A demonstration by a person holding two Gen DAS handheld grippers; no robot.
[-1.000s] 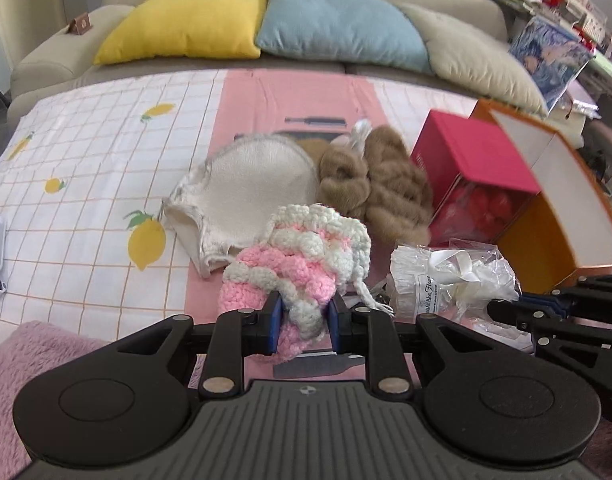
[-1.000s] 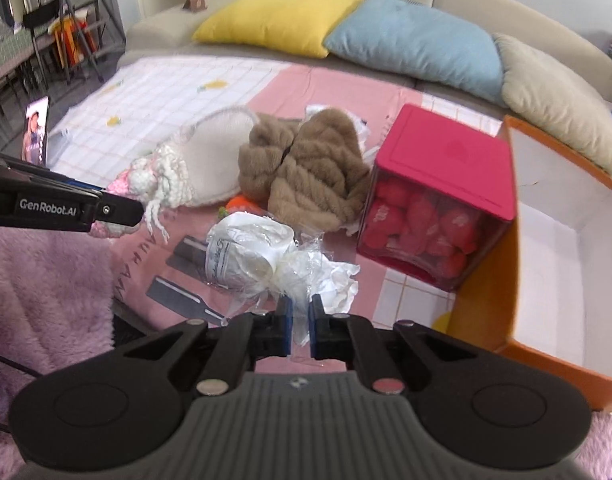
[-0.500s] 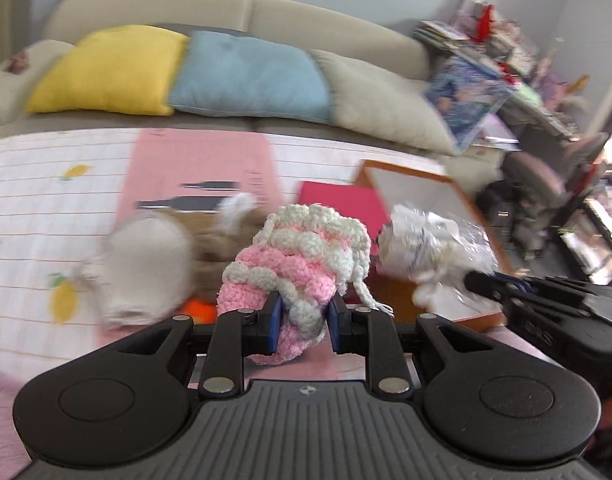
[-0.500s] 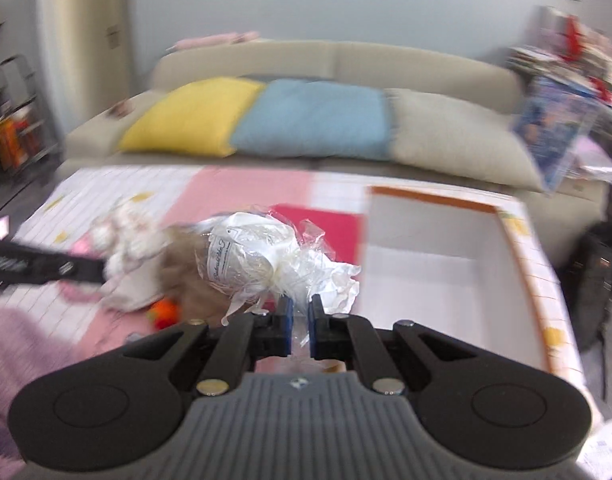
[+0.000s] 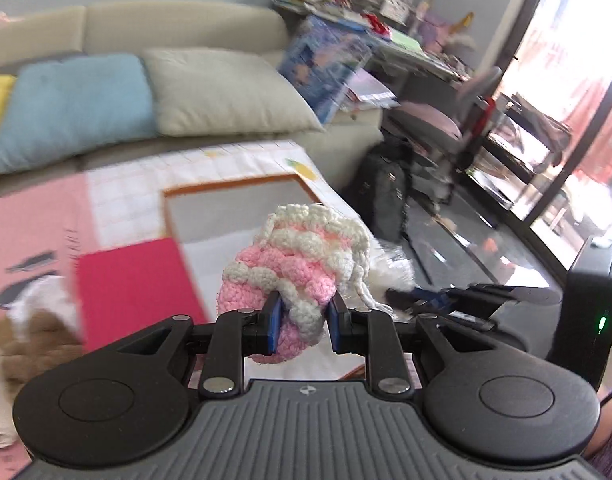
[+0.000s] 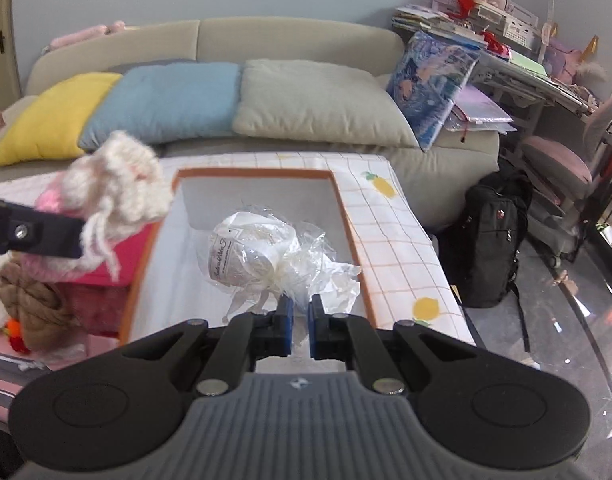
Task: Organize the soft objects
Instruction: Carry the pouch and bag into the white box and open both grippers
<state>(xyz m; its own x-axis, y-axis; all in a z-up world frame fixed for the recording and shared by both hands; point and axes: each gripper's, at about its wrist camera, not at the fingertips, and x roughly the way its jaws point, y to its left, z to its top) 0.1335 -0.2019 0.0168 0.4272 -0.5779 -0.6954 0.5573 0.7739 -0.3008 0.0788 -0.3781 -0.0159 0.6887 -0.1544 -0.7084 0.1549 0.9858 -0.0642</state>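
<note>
My left gripper [image 5: 303, 322] is shut on a pink and white crocheted pouch [image 5: 294, 268] and holds it in the air over the left edge of the orange-rimmed white box [image 5: 230, 185]. The pouch also shows in the right wrist view [image 6: 118, 184]. My right gripper [image 6: 299, 322] is shut on a white item wrapped in clear plastic [image 6: 262, 256] and holds it above the inside of the box [image 6: 348, 232]. The right gripper [image 5: 434, 300] shows in the left wrist view, to the right of the pouch.
A pink-lidded box [image 5: 134, 284] stands left of the orange box. A brown furry item [image 6: 30, 308] lies beside it on the checked cloth. Yellow, blue and beige cushions [image 6: 318, 104] line the sofa behind. A black backpack [image 6: 494, 240] stands on the floor to the right.
Both grippers lifted their items off the cloth and swung right. The wrapped item now hangs over the box interior and the pouch over its left edge.
</note>
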